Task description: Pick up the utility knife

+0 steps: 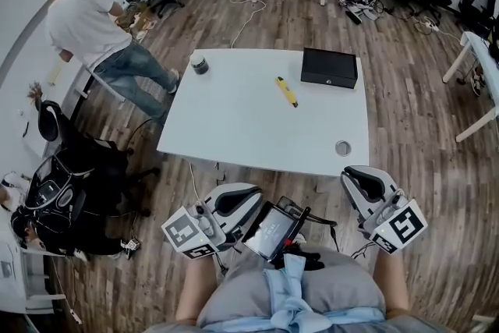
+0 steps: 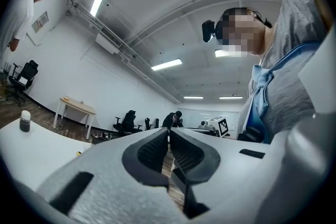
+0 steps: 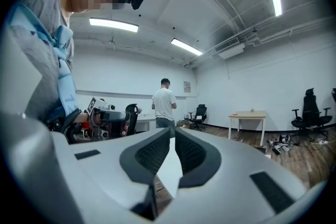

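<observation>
Clenched and empty, the white plastic left gripper (image 1: 248, 195) and right gripper (image 1: 357, 177) face a slim yellow utility knife (image 1: 286, 90) at twelve o'clock on the smooth white rectangular table (image 1: 234, 117).

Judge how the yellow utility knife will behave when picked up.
The utility knife looks slim and rigid, so probably stiff and light. Lying flat on the table, it seems unlikely to roll; an end grip might let it tilt.

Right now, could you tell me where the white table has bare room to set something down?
The white table's left half is bare, from the dark jar to the near edge and across to the yellow utility knife. A smaller patch lies between the knife, the black box and the small round object. Crowded only around the box.
</observation>
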Action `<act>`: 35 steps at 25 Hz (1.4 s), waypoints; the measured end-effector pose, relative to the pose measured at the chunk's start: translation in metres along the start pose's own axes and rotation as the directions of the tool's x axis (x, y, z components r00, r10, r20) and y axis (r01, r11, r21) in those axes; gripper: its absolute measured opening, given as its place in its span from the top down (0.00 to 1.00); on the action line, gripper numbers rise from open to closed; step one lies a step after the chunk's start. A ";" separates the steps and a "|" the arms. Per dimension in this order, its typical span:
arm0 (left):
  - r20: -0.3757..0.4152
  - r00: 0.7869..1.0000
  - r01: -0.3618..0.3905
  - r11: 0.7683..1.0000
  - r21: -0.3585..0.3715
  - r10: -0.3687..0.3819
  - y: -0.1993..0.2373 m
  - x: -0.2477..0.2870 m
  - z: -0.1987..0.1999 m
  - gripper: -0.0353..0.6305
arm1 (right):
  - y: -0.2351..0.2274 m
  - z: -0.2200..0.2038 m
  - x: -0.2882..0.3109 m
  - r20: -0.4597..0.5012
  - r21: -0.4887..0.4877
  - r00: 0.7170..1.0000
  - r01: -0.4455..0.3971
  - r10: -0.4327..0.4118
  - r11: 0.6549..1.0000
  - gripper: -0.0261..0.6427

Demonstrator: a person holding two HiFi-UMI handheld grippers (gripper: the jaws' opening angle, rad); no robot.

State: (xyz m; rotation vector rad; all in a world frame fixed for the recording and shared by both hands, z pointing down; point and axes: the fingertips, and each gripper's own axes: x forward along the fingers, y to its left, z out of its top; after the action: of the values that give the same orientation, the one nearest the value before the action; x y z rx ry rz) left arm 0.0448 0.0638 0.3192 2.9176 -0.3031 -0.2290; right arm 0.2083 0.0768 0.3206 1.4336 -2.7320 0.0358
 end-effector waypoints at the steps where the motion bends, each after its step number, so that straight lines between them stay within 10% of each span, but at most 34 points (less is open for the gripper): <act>1: 0.001 1.000 -0.005 1.000 -0.003 0.005 0.010 0.000 -0.001 0.92 | -0.004 -0.002 0.008 -0.008 -0.002 1.000 -0.001 0.001 1.000 0.92; 25: -0.028 0.998 0.058 0.998 -0.016 -0.058 0.190 0.013 0.022 0.92 | -0.091 -0.024 0.167 -0.111 0.081 0.989 0.112 -0.103 0.990 0.92; 35: -0.068 0.995 -0.086 0.966 -0.244 0.072 0.243 -0.012 -0.049 0.92 | -0.120 -0.121 0.210 -0.258 0.288 0.960 0.186 -0.111 0.939 0.92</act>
State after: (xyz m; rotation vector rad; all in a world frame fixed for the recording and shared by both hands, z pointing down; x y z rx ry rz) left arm -0.0036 -0.1581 0.4199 2.6550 -0.3536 -0.1555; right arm 0.1924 -0.1584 0.4533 1.5861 -2.4938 0.6155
